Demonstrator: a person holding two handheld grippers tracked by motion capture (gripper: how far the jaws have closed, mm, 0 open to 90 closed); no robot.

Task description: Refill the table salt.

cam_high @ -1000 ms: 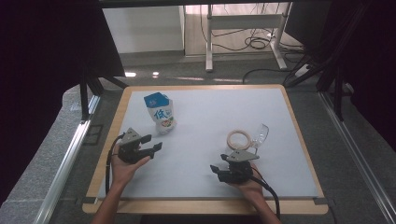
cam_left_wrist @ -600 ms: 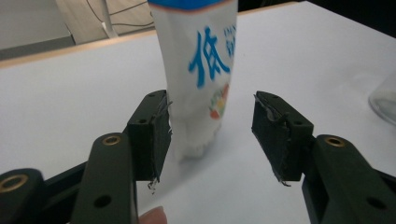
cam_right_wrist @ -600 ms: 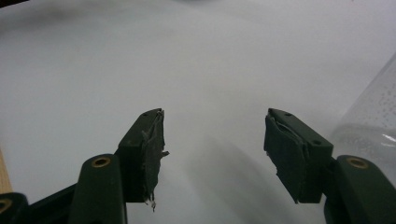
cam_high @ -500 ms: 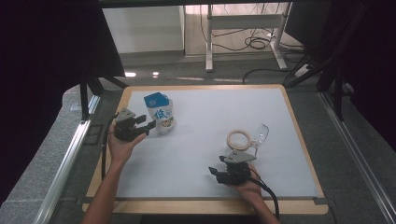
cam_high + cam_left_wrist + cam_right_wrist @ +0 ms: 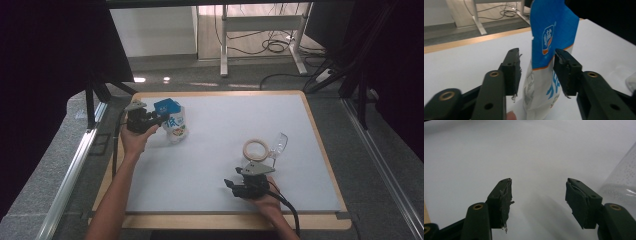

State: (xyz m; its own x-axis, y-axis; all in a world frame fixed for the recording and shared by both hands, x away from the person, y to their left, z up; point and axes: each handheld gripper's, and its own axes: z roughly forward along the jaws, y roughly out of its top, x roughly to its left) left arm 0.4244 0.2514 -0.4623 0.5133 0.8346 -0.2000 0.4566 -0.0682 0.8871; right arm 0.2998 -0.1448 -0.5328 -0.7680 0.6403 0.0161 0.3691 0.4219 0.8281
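A blue-and-white bag [image 5: 175,122] stands upright at the back left of the white mat [image 5: 225,130]. My left gripper [image 5: 159,119] reaches it from the left. In the left gripper view the bag [image 5: 549,32] is between the jaws of the left gripper [image 5: 537,51], which have just been closing. The right pad [image 5: 565,72] is at the bag's edge, and a gap shows at the left pad [image 5: 511,72]. My right gripper [image 5: 231,186] rests near the front edge, open. In its own view the right gripper [image 5: 539,180] has only mat between its jaws.
A roll of tape [image 5: 257,148] and a clear glass [image 5: 279,144] on its side lie just beyond the right gripper; the glass [image 5: 624,182] edges into the right gripper view. A wooden frame [image 5: 225,93] borders the mat. Table legs and cables stand beyond.
My left hand has moved from the front left of the mat back to the bag, and its jaws now straddle it and stand narrower. The right hand has stayed put.
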